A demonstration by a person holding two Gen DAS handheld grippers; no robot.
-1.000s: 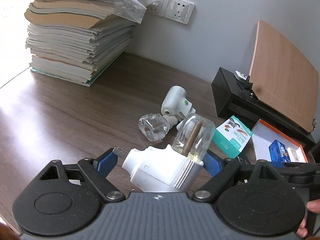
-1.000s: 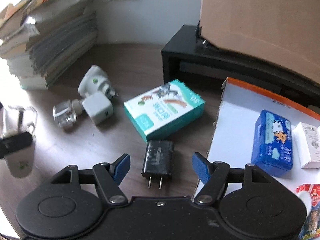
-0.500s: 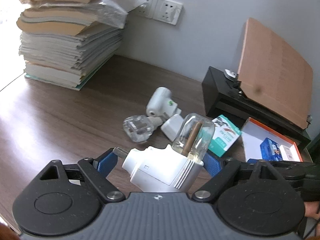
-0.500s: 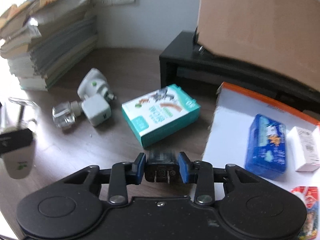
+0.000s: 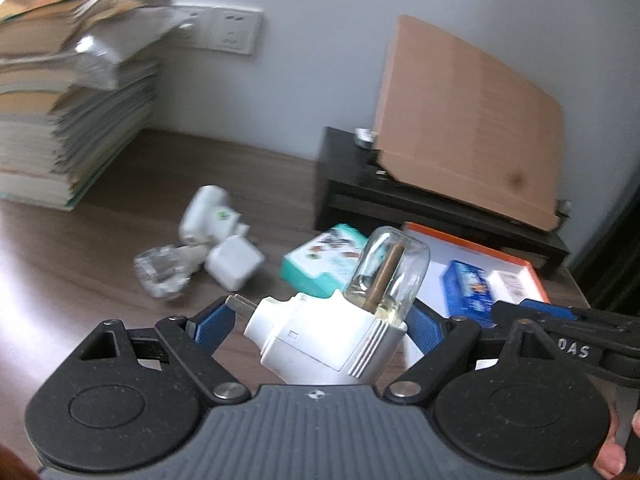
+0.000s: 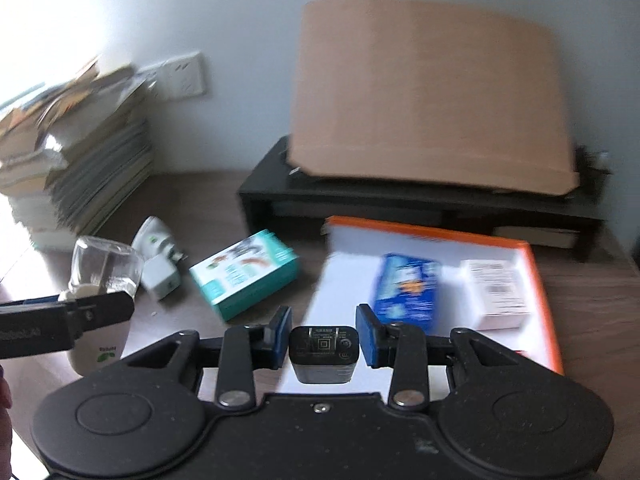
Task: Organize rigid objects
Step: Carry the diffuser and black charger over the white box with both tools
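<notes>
My left gripper [image 5: 320, 322] is shut on a white plug-in mosquito repellent heater [image 5: 324, 336] with a clear liquid bottle [image 5: 386, 272], held above the table; it also shows in the right wrist view [image 6: 102, 292]. My right gripper [image 6: 324, 340] is shut on a black charger [image 6: 323, 354], lifted above the near edge of the orange-rimmed white tray [image 6: 540, 288]. The tray holds a blue box [image 6: 406, 290] and a white box [image 6: 498, 294]. A teal box [image 6: 244, 278], a second white heater [image 5: 206, 214] with a white adapter [image 5: 234, 266] and a clear bottle [image 5: 162, 276] lie on the table.
A tall stack of books and papers [image 5: 60, 128] stands at the back left. A black stand [image 6: 420, 204] with a leaning brown board [image 6: 428, 108] stands behind the tray. Wall sockets [image 5: 232, 32] are on the grey wall.
My right gripper closed on the black charger and lifted it off the table toward the tray. My left gripper, still holding the heater, moved right and back.
</notes>
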